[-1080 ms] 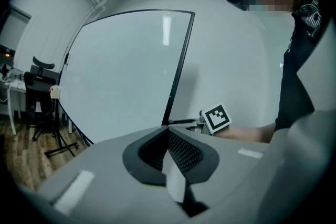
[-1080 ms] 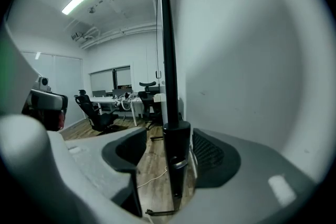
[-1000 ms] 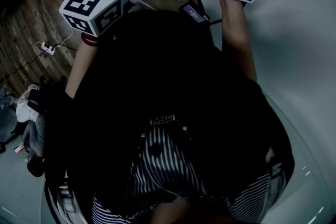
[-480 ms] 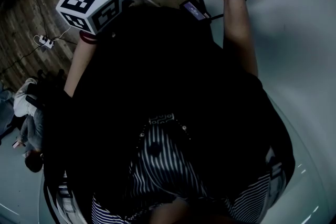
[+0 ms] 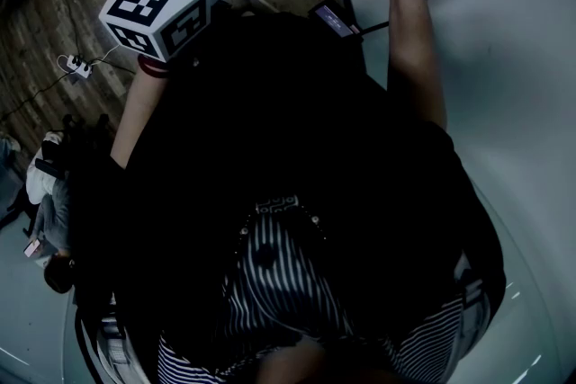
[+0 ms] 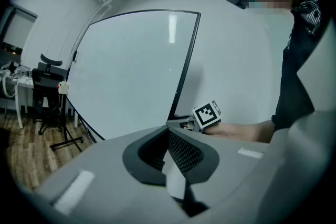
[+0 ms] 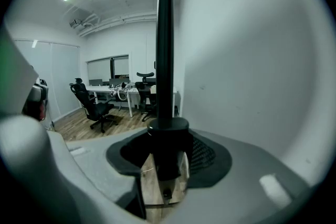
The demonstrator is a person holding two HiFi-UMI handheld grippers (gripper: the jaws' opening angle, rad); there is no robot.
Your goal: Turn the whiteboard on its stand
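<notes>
Left gripper and right gripper are both clamped on the whiteboard.
The whiteboard fills the upper left of the left gripper view. Its black edge runs down the centre of the right gripper view, with an office chair at middle left.

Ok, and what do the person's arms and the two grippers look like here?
The left gripper and right gripper have pale grey moulded shells and dark textured jaws. Each carries a white cube with black square markers. The person wears a dark top, forearms bare.
</notes>
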